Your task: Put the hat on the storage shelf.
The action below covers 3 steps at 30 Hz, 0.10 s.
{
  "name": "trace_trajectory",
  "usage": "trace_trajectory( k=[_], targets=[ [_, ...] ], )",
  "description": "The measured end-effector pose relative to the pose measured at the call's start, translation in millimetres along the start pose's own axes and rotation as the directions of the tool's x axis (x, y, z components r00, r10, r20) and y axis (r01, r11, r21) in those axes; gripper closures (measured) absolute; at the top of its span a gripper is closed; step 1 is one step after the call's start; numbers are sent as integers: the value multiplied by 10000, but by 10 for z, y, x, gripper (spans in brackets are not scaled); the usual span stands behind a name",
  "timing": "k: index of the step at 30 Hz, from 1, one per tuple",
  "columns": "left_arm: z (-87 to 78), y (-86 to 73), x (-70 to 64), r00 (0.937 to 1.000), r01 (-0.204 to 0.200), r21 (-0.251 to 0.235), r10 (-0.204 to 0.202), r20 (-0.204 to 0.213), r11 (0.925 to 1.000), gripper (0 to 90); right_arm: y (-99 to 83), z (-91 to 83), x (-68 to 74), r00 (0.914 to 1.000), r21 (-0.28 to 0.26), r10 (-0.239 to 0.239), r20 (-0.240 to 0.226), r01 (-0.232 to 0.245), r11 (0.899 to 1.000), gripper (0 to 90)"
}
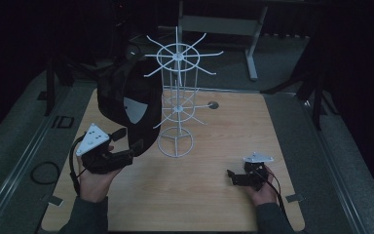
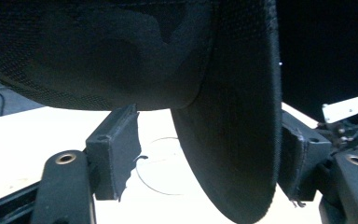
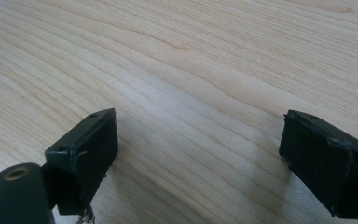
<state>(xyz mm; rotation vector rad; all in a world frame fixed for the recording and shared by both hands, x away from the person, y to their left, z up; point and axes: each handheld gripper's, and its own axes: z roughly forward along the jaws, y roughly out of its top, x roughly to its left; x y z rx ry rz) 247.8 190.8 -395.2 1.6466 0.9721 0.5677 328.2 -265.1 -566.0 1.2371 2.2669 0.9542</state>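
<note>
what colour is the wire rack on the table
White. The wire rack shows best in the high view.

The cap [image 1: 126,100] is black, with a woven mesh texture and a pale grey patch on its inside. The wire rack [image 1: 177,102] is white. The table [image 1: 214,195] is light wood with fine wavy grain lines. Both grippers, left [image 1: 121,144] and right [image 1: 231,175], are black, each topped by a light grey plate.
</note>
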Motion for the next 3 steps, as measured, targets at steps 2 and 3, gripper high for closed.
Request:
trace_trajectory(
  k=[2, 3],
  targets=[
    [-19, -9, 1, 10000, 68, -22, -68, 51, 10000, 294, 0, 0, 0, 10000, -4, 1, -2, -1, 10000, 113],
    [-27, -13, 4, 10000, 61, -5, -61, 76, 10000, 291, 0, 0, 0, 10000, -3, 4, -2, -4, 10000, 113]
  ],
)
